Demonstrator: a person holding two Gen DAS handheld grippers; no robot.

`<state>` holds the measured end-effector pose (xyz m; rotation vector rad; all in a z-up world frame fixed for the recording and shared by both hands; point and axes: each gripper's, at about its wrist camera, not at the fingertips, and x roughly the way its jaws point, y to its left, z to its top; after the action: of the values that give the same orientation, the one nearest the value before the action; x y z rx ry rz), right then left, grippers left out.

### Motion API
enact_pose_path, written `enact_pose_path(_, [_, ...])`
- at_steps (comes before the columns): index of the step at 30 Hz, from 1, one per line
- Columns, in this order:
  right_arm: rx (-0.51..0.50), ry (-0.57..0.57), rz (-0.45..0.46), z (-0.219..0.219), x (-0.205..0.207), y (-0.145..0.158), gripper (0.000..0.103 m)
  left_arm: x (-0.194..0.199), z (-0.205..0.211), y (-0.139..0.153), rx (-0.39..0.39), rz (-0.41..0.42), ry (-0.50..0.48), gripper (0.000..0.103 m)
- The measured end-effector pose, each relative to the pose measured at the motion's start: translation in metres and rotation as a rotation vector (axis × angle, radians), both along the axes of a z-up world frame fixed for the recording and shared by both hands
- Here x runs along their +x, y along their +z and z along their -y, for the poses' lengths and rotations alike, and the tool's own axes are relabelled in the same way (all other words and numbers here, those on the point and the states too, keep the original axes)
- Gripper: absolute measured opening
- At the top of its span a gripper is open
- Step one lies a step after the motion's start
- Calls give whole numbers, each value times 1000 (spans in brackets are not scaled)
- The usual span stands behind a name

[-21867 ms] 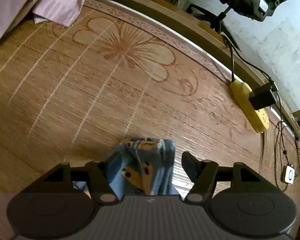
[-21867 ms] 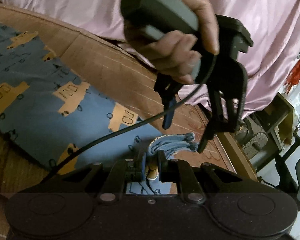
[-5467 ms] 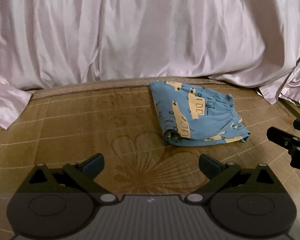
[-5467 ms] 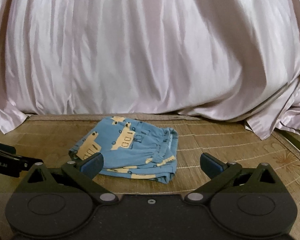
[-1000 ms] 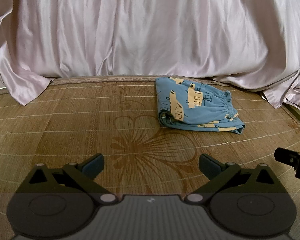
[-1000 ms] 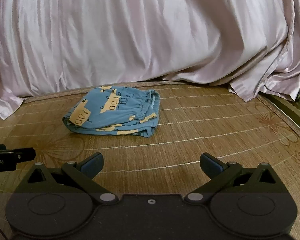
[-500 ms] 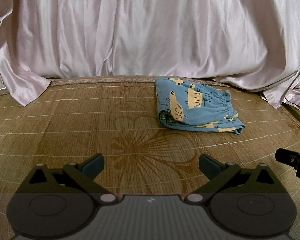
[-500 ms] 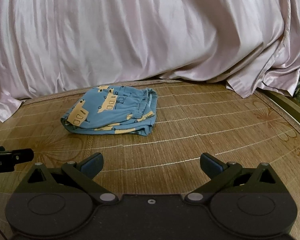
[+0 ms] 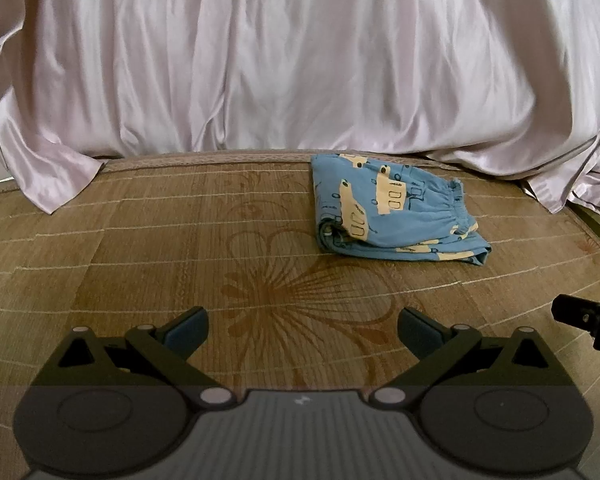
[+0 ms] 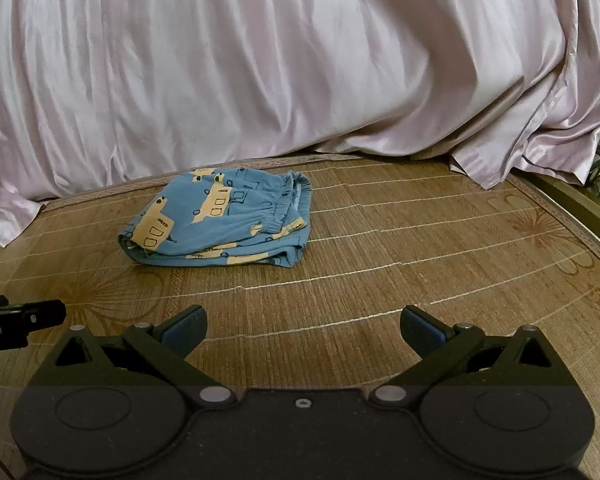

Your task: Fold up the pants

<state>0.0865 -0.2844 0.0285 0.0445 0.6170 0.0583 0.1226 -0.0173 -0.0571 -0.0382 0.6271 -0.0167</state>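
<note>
Two grippers: we see both over the woven mat, each short of the pants and well apart from them.
Pants (image 9: 396, 210): folded into a compact blue bundle with yellow vehicle prints, lying flat on the bamboo mat (image 9: 140, 248), near the foot of the pink satin sheet (image 9: 300, 60) but not touching it as far as we can tell.
Left gripper (image 9: 302, 326): we find its fingers spread wide with only mat between them; nothing held. The pants lie beyond it and off toward its right finger.
Right gripper (image 10: 302, 326): fingers likewise spread wide and empty. The pants lie beyond it, toward its left finger.
Left view only: we see the flower motif (image 9: 300, 292) printed on the mat on the near side of the pants, and the rolled fold edge of the pants facing us; a tip of the right gripper pokes in at the right edge.
Right view only: we see the gathered waistband (image 10: 288, 196) of the pants turned toward the wooden frame (image 10: 580, 208) at the mat's right border; part of the left gripper shows at the left edge, with partly legible lettering.
</note>
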Motion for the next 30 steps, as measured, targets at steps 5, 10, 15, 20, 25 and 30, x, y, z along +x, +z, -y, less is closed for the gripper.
enact_pose_path(5, [2,0,-3,0,0,-1,102,1,-1,-1,0,-5,-3,103])
enact_pose_path(10, [2,-1,-4,0,0,-1,102,3,1,0,42,-26,-7,103])
enact_pose_path(15, [4,-1,-8,0,0,-2,102,0,7,1,88,-15,-41,103])
enact_pose_path(20, [6,2,-12,0,-1,-4,102,0,9,1,92,-13,-43,103])
enact_pose_path(25, [10,1,-16,1,-1,-5,102,1,8,0,91,-21,-37,103])
enact_pose_path(30, [12,3,-18,2,-1,-6,102,1,9,-1,96,-20,-40,103])
